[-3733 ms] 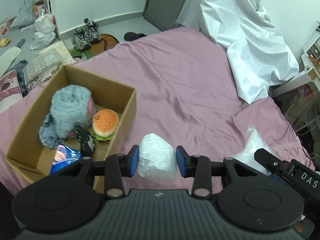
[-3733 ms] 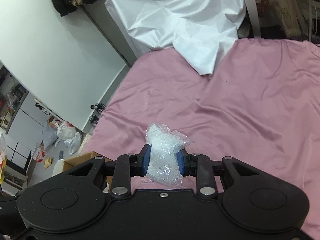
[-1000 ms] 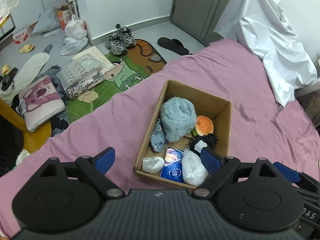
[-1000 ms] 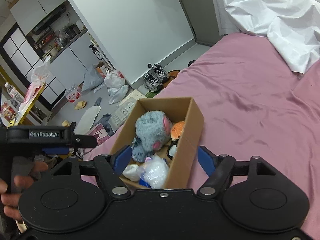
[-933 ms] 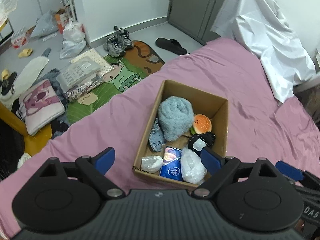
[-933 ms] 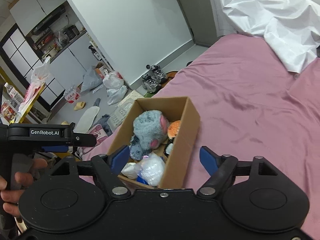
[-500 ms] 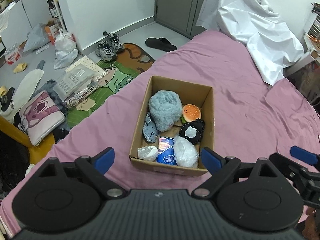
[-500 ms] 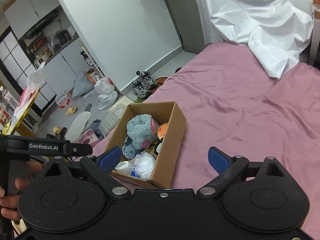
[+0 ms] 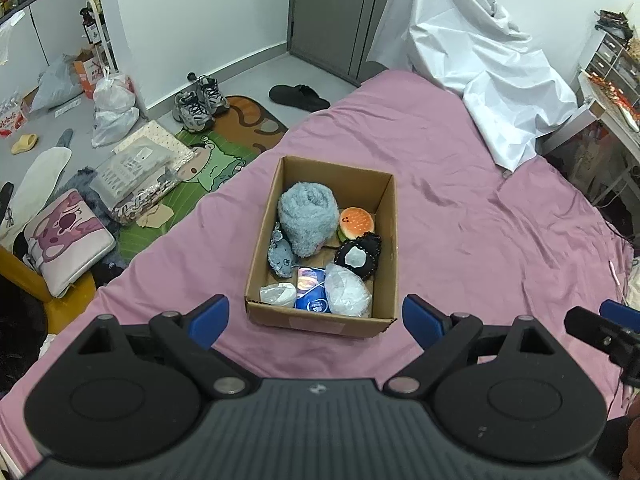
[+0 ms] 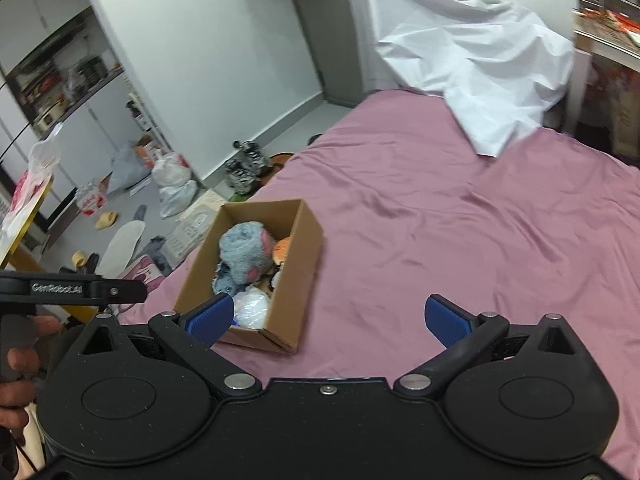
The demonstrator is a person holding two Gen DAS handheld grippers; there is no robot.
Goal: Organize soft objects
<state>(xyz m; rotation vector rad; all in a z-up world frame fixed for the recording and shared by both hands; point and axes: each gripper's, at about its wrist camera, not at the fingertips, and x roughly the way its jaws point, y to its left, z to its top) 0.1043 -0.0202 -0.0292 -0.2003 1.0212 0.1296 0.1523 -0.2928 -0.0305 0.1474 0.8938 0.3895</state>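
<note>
A cardboard box point(image 9: 388, 240) point(image 10: 308, 264) sits on the pink bed. Inside it lie a fluffy grey-blue plush point(image 9: 306, 216) point(image 10: 244, 256), a burger toy point(image 9: 356, 222), a black round plush point(image 9: 358, 256), a blue packet point(image 9: 312, 290) and two white plastic-wrapped bundles point(image 9: 346, 290) point(image 9: 278, 294) point(image 10: 252, 306). My left gripper point(image 9: 316, 318) hovers above and in front of the box, open and empty. My right gripper point(image 10: 330, 318) hangs to the box's right, jaws still opening, with nothing between them. The other gripper's tip point(image 9: 600, 334) shows at the right edge.
A white sheet point(image 9: 488, 80) point(image 10: 460, 52) is heaped at the bed's far end. Left of the bed the floor holds shoes point(image 9: 200, 100), bags point(image 9: 114, 112), a cartoon mat point(image 9: 200, 176) and a cushion point(image 9: 64, 240). Open pink bedding point(image 10: 480, 220) lies right of the box.
Both grippers pulled up and back from the box, which looks smaller and farther. The two white bundles held earlier now lie in the box. The right jaws spread wider.
</note>
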